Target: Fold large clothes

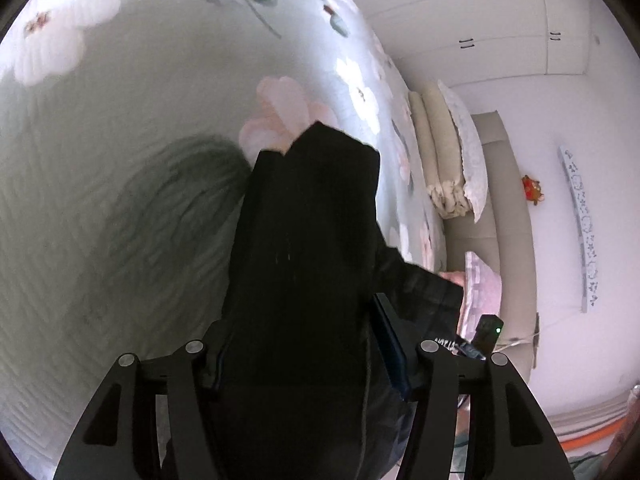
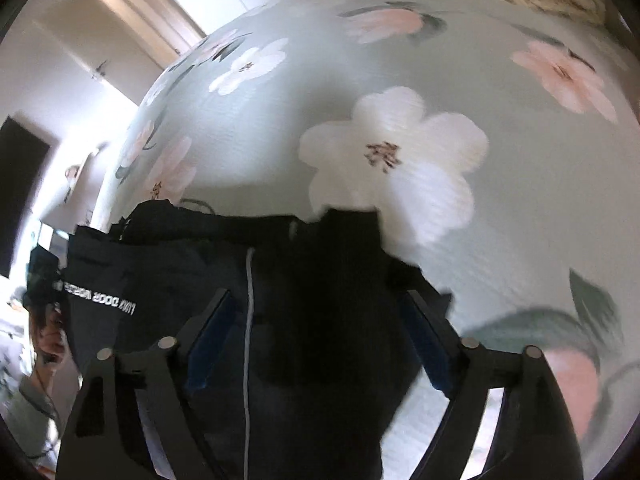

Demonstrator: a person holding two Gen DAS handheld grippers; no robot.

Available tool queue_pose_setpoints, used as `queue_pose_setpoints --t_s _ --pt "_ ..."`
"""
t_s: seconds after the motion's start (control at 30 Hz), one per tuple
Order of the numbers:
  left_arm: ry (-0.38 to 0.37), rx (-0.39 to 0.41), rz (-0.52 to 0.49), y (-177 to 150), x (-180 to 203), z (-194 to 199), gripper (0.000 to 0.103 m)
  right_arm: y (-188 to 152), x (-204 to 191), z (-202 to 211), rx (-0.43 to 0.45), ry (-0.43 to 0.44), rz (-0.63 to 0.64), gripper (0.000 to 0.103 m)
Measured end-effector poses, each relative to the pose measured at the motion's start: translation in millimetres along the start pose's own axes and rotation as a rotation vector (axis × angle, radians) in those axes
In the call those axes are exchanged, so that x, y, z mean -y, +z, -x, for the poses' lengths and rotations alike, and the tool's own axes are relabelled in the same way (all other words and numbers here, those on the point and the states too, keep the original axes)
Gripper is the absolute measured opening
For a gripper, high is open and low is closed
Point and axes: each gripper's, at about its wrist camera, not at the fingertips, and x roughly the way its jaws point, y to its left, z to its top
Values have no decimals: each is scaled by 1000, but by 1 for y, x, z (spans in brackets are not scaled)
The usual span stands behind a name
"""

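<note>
Between the fingers of the left gripper a thick fold of the black garment fills the gap; right blue pad stands off the cloth w/ a slit of space, left finger is buried in fabric, so jaws look parted, not pinching. Cloth runs up from the gripper to a peaked edge lying on the floral bedspread. A sleeve w/ white lettering trails off to the right, toward a pink pillow by the bed edge. Further out: stacked beige pillows, padded headboard, white cupboard doors behind.

Right gripper also stands apart, both blue pads showing clear of the cloth; same garment lies between and under them, a white zip line running down its middle. Left of it, a panel w/ white print spread twd the bed edge, and the other gripper's body w/ a person's hand at the far left. Bedspread w/ big white flower beyond; motion blur thruout.
</note>
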Motion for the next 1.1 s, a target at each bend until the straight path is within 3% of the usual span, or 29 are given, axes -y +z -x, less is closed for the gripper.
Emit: queue_pose_setpoints --t_s 0.03,0.07,0.13,0.27,0.33,0.4,0.47,0.53,0.6,0.7,0.73,0.77,0.8,0.83,0.93,1.0,1.03,1.1 --pt "9 15 -19 0 5 2 56 -4 -10 3 2 -49 45 49" --pt "20 31 -39 4 13 3 51 -6 -18 5 14 -96 97 15" --pt "19 47 -74 8 22 11 26 -14 -26 23 52 -146 119 14" --pt "-22 84 -177 31 59 18 21 -16 -3 83 198 -156 6 12" --pt "-6 94 -217 42 72 12 21 -17 9 89 222 -156 -46 12" --pt "55 78 -225 56 69 -11 21 -14 17 69 189 -208 -55 12" --pt "162 42 -209 66 50 -42 21 -10 28 29 122 -243 -83 12" --pt "256 -35 -174 68 16 -78 25 -8 38 -15 44 -245 -113 12" --pt "226 -28 -141 64 1 -86 27 -10 38 -49 -24 -265 -120 19" --pt "204 -32 -109 68 -2 -72 33 -5 33 -55 -37 -348 -98 31" --pt "221 -42 -110 69 -3 -65 38 -1 34 -53 -54 -356 -108 35" --pt "259 -48 -116 72 -2 -56 46 1 37 -49 -59 -368 -115 50" --pt "306 -42 -125 74 -1 -47 66 2 39 -43 -52 -368 -122 60" --pt "338 -19 -142 76 3 -31 75 3 42 -36 -40 -355 -135 63" --pt "343 17 -183 72 13 7 76 -1 52 2 35 -257 -220 71" --pt "374 -3 -236 64 23 21 76 -9 54 30 80 -185 -270 85" --pt "397 -1 -267 59 29 26 76 -15 52 47 104 -160 -281 87" --pt "457 8 -288 54 31 35 76 -24 45 62 104 -165 -269 89"
